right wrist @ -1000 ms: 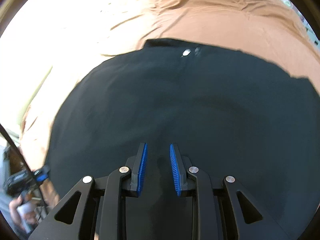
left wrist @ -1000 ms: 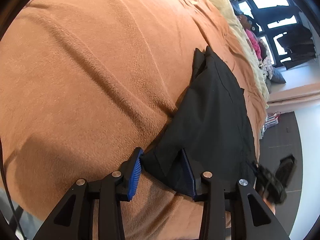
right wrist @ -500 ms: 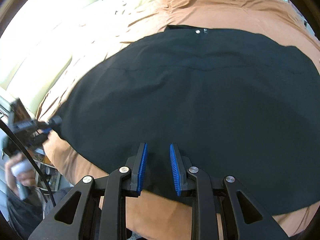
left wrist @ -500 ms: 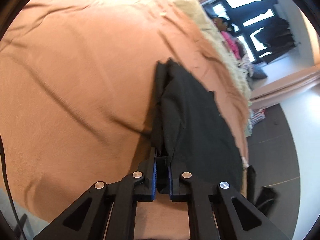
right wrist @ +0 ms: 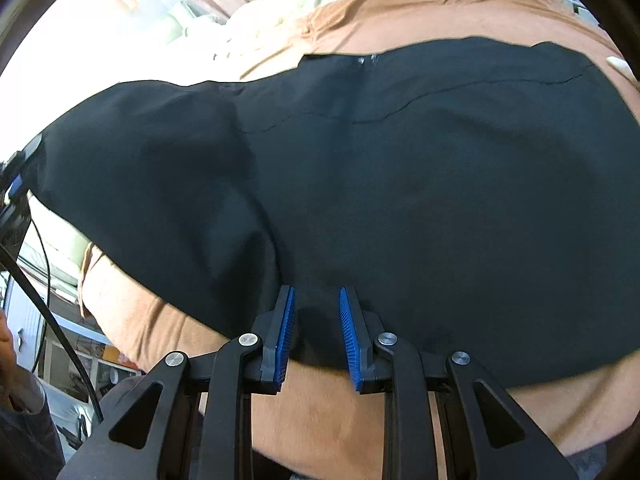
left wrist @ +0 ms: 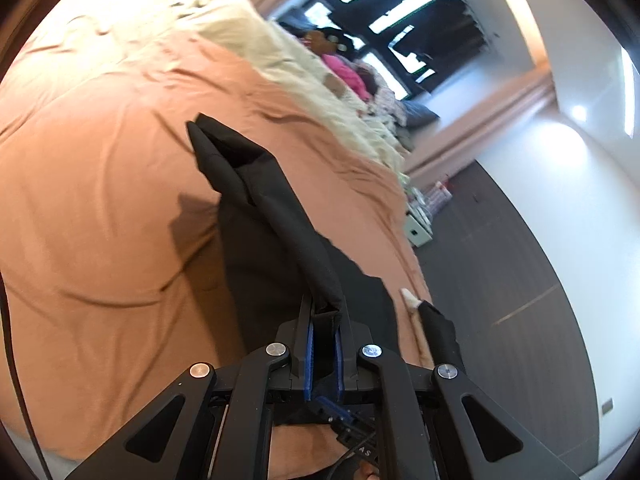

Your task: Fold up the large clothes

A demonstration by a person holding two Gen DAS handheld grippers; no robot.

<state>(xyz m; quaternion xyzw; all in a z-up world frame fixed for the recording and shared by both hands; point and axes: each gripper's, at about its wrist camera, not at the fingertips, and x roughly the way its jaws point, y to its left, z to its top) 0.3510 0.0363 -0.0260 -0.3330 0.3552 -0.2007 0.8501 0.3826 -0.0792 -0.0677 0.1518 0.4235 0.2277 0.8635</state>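
- The left tongs (left wrist: 322, 344) are clamped narrow on a bunched edge of the large black cloth garment (left wrist: 276, 216), lifting it into a taut ridge off the bed.
- The right tongs (right wrist: 316, 320) stand partly apart over the garment's near hem; cloth lies between the blue pads (right wrist: 286, 332), but they do not look pressed onto it.
- The garment (right wrist: 380, 184) lies mostly spread flat on the rust-brown fleece blanket (right wrist: 440, 12) covering the bed, so I judge the fold barely begun: one side raised, nothing yet laid over.
- Only the left view shows the lifted ridge and the dark floor (left wrist: 520, 280); only the right view shows the garment's full width, its seam and small silver fasteners (right wrist: 368, 60).
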